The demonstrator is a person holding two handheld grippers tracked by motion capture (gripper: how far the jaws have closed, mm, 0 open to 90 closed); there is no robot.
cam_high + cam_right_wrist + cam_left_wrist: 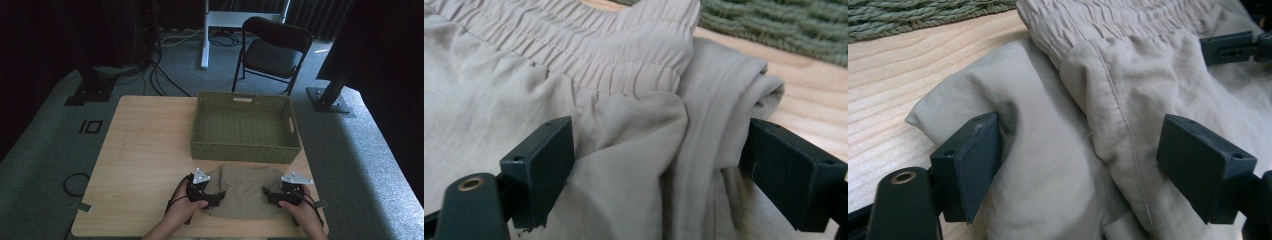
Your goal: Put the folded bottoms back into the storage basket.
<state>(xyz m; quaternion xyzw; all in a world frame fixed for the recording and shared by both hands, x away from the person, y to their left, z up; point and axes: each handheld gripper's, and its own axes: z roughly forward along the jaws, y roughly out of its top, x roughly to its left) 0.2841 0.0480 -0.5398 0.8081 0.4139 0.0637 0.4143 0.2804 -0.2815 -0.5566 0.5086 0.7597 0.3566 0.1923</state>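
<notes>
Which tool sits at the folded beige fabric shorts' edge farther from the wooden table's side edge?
The left tool; beside the right tool, the folded beige fabric shorts nearly reach the light wooden table's edge.

Folded beige shorts (624, 100) between wide jaws, perhaps touching

This looks like a recording studio or lab rather than a home. A plain wooden table (150, 150) stands alone on grey carpet (45, 150), ringed by dark curtains (310, 15). Black stand bases (90, 92) sit past its far corners, loose cables (165, 75) trail over the floor, and a folding chair (272, 50) waits beyond the far edge beside a white frame leg (205, 35).
</notes>
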